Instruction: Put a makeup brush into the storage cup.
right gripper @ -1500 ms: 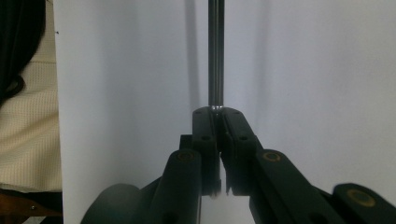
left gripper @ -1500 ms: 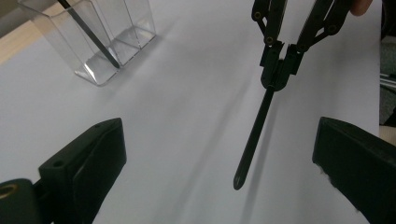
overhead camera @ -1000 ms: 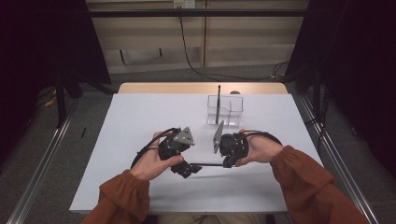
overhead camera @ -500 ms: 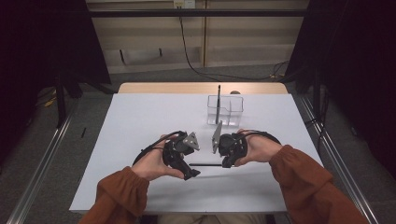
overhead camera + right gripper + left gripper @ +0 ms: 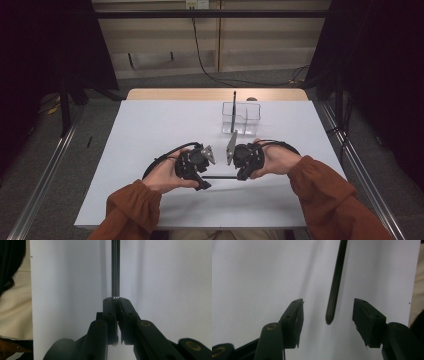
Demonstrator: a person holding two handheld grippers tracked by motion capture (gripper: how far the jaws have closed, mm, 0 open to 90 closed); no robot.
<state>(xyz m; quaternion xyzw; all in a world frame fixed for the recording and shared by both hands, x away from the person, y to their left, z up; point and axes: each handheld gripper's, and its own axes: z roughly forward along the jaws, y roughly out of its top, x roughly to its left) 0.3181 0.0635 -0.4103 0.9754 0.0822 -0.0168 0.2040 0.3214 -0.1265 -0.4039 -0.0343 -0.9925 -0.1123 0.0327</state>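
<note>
Ahead of my grippers I see a pale panelled wall (image 5: 210,45) with a black cable (image 5: 200,50) hanging down. Grey floor (image 5: 100,105) surrounds the white table (image 5: 150,125). Dark curtains (image 5: 45,45) stand on both sides, metal rails (image 5: 45,175) below.

A rod (image 5: 220,177) spans between left tool (image 5: 202,184) and right tool (image 5: 241,176) above the counter (image 5: 150,130); a container (image 5: 241,118) stands behind them.
</note>
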